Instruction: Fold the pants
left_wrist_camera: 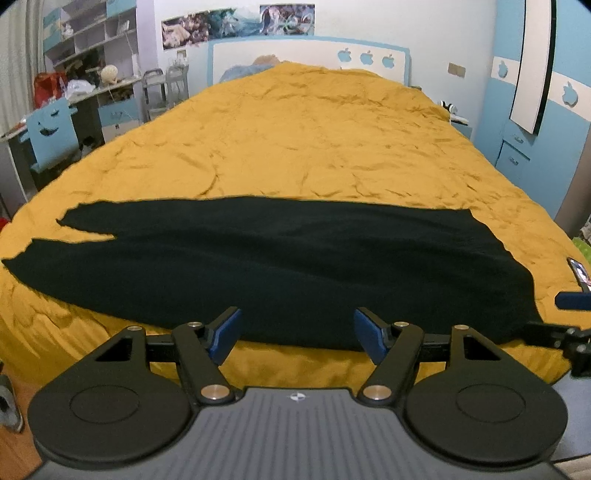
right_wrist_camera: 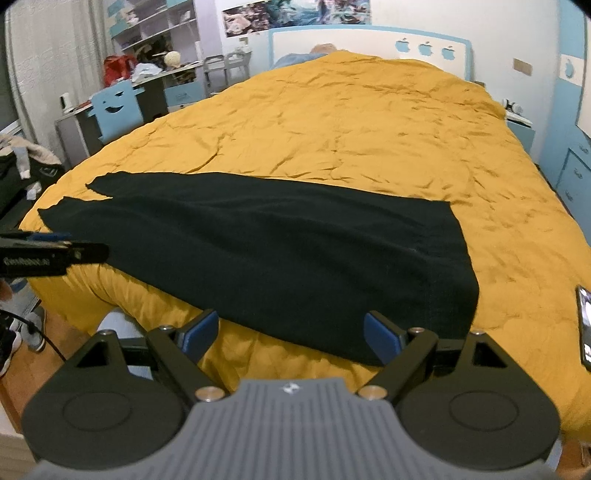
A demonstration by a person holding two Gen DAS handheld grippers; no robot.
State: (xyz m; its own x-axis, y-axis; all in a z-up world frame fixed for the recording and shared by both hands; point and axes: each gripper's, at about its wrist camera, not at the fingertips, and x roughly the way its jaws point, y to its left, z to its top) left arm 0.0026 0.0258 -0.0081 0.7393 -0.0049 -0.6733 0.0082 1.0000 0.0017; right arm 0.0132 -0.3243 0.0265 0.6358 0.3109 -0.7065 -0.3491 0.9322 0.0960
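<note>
Both grippers, left (left_wrist_camera: pixel 297 332) and right (right_wrist_camera: pixel 290 334), are spread wide, holding nothing. I'd pinch the flat black fabric pants (left_wrist_camera: pixel 258 258) at the near edge on the mustard-yellow quilt (left_wrist_camera: pixel 314 140), lifting evenly.

- Looking at a home bedroom — a kid's room by the decor.
- Big bed (left_wrist_camera: pixel 314 140) under a mustard-yellow quilt is filling most of both views.
- White headboard (left_wrist_camera: pixel 310 55) with blue trim and apple cut-outs is standing against the far wall.
- Posters (left_wrist_camera: pixel 236 24) are hanging above it.
- Cluttered desk (right_wrist_camera: pixel 155 79) and shelves (left_wrist_camera: pixel 92 33) are sitting left, with a blue smiley-face chair (right_wrist_camera: pixel 116 107).
- Blue-and-white wardrobe (left_wrist_camera: pixel 535 110) is standing right — matching set.
</note>
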